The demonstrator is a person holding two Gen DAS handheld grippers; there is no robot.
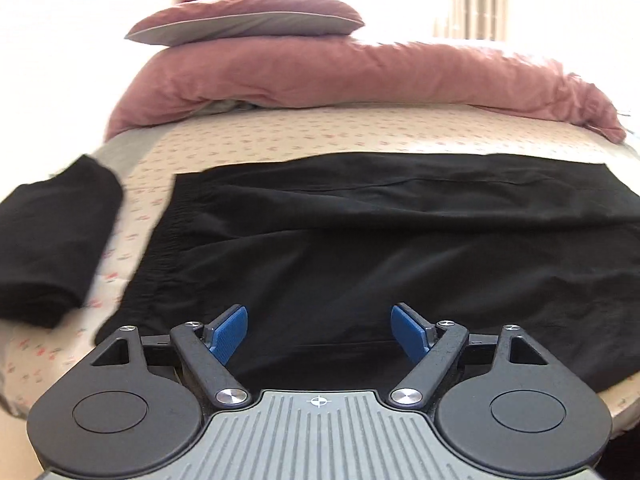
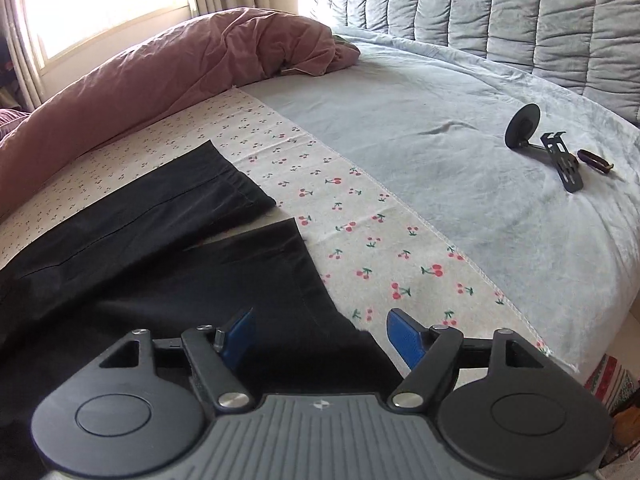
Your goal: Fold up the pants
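Your bed (image 2: 460,128) carries everything: a grey-blue sheet, a cherry-print cloth (image 2: 360,248) laid over its near part, and a bunched pink duvet (image 1: 340,76) along the far side with a pillow (image 1: 248,20) on top. The black pants (image 1: 360,232) lie spread flat on the cherry-print cloth, waistband to your left and the two leg ends (image 2: 240,216) to your right, slightly parted. A separate folded black garment (image 1: 52,240) sits just beside the waistband, apart from it. A small black stand (image 2: 540,140) rests well off on the sheet.

Your left tongs (image 1: 319,332) hang over the near edge of the pants by the waist, spread wide and holding nothing. Your right tongs (image 2: 320,336) are likewise spread and empty, straddling the near leg's hem corner.

You appear to be at the very start: the pants look laid out, with no fold made. Next, you will likely need to lower both tongs onto the near edge, pinch a single leg's layers cleanly, and carry that leg over onto the far one, keeping hems aligned.
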